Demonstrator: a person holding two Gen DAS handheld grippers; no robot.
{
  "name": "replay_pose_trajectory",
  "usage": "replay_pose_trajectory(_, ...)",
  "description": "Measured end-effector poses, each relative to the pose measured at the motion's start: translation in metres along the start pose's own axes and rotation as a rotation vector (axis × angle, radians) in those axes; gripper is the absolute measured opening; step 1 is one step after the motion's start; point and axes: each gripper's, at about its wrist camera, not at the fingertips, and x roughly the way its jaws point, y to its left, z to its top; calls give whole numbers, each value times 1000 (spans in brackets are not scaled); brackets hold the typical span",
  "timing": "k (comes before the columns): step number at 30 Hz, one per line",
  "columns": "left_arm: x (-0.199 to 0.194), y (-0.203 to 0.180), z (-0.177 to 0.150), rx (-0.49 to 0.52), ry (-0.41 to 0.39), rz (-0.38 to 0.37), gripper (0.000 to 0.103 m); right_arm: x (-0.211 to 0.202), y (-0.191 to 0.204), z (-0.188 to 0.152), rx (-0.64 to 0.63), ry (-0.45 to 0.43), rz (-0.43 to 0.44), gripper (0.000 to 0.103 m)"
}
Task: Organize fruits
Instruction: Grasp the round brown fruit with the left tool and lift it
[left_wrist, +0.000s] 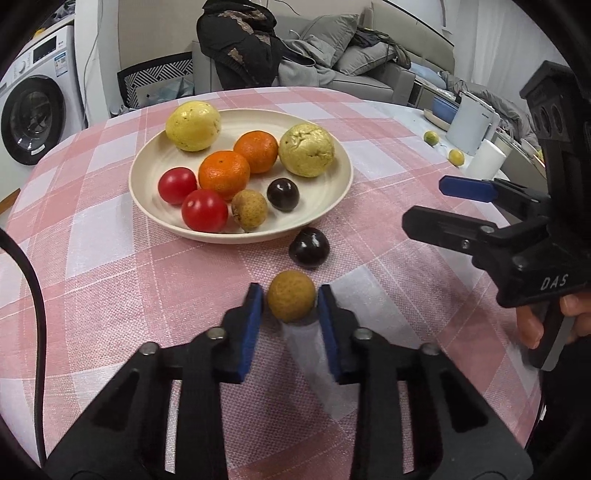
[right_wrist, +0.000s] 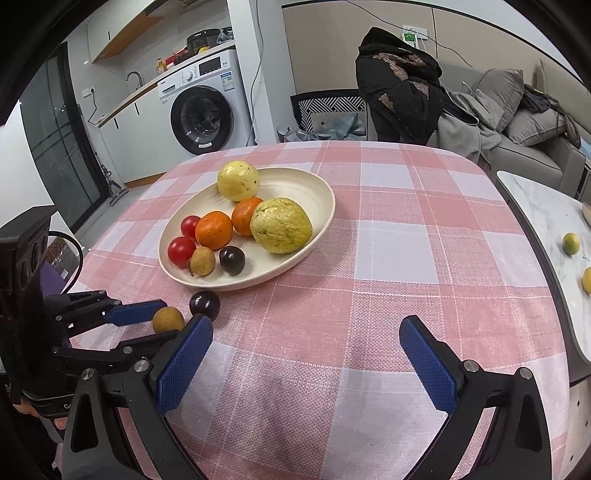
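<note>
A cream plate (left_wrist: 332, 184) (right_wrist: 317, 192) on the pink checked table holds two yellow guavas, two oranges (left_wrist: 223, 173), two red tomatoes, a tan longan and a dark plum. A second dark plum (left_wrist: 309, 246) (right_wrist: 204, 305) lies on the cloth just in front of the plate. My left gripper (left_wrist: 290, 301) (right_wrist: 166, 323) has its blue pads around a tan longan (left_wrist: 291, 300) (right_wrist: 168, 319) resting at the table; a small gap shows at the left pad. My right gripper (right_wrist: 306, 332) (left_wrist: 428, 205) is wide open and empty above the cloth to the right.
A washing machine (right_wrist: 203, 110) stands beyond the table on the left. A chair draped with a dark jacket (right_wrist: 399, 77) is behind the table, a sofa further right. A marble side table (right_wrist: 546, 221) at the right carries two small citrus fruits and a white kettle (left_wrist: 471, 122).
</note>
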Motion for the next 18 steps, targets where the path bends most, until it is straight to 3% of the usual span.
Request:
replay_pose_trajectory(9,-12,-5,-3,15,-32,-17,24,1,3,0,-10,2,7,103)
replay_pose_trajectory(18,-34,15,-8,-25,-91,10,24,6,16,-1,-26,14,42,103)
